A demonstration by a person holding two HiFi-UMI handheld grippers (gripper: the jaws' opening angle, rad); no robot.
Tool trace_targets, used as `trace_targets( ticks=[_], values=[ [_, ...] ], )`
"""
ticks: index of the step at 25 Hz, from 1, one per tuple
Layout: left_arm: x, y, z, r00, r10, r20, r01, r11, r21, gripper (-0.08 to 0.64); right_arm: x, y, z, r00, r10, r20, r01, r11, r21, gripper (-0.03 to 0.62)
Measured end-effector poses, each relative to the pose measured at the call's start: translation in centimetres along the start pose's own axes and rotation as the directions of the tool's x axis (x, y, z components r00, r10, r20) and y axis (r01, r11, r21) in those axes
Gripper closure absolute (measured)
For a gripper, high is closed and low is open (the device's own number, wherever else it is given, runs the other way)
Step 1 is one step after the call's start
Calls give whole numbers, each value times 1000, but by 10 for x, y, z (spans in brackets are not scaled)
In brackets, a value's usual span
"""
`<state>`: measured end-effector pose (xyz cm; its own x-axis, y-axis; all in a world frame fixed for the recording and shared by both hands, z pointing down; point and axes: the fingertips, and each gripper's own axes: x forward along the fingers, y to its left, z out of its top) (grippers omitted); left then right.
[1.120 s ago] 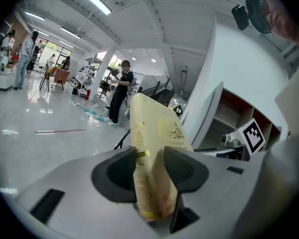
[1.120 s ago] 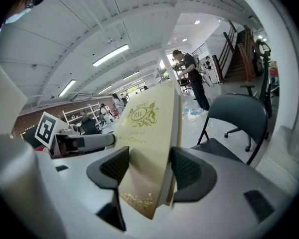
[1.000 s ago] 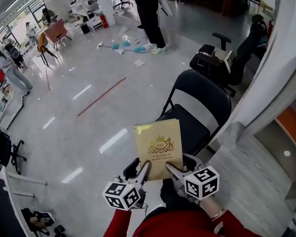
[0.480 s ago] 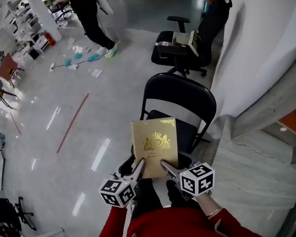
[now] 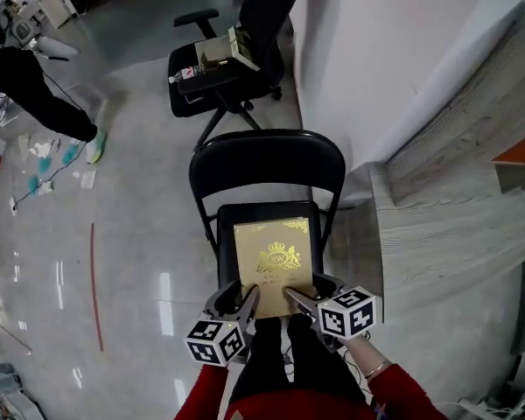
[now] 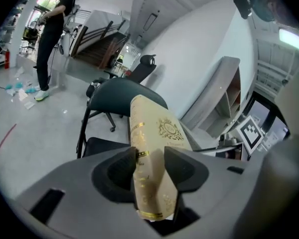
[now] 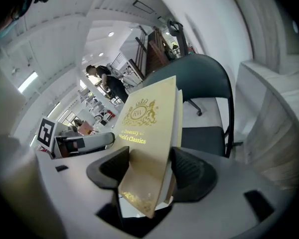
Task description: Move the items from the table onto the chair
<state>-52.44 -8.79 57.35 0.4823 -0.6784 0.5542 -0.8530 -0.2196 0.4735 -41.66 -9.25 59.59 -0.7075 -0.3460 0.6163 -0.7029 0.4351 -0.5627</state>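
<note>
Over the black chair [image 5: 245, 160], gold book [image 5: 274, 254] between clenched jaws: left gripper [image 5: 249, 297], right gripper [image 5: 293, 296].

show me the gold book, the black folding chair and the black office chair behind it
gold hardcover book [image 5: 274, 256], head view, middle of its front cover
black metal folding chair [image 5: 267, 158], head view, middle of its backrest
black swivel office chair [image 5: 212, 92], head view, bare front of its seat

A glossy grey floor [image 5: 140, 261] marked with a red line [image 5: 94, 287] meets a white wall [image 5: 376, 51]; a black office chair [image 5: 212, 79] stands near it, wood-grain ledges [image 5: 455, 226] at right.
</note>
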Motion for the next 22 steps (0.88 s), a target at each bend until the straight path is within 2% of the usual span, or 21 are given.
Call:
trace_targets(
  ticks=[3, 8, 11, 16, 22],
  values=[
    [23, 25, -20, 998, -14, -59, 13, 1000, -20, 376, 28, -17, -18, 999, -20, -25, 21, 998, 63, 311],
    [75, 63, -58, 992, -29, -124, 26, 999, -31, 376, 75, -63, -46, 997, -45, -70, 52, 993, 108, 311],
    [109, 91, -83, 987, -37, -154, 26, 997, -72, 376, 108, -91, -63, 993, -65, -100, 79, 987, 140, 311],
    [149, 126, -124, 977, -25, -213, 6, 996, -90, 376, 153, -129, -95, 984, -80, -158, 105, 982, 158, 311],
    [167, 145, -162, 956, -14, -292, -11, 996, -86, 376, 177, -148, -126, 973, -91, -213, 126, 980, 155, 311]
  ],
)
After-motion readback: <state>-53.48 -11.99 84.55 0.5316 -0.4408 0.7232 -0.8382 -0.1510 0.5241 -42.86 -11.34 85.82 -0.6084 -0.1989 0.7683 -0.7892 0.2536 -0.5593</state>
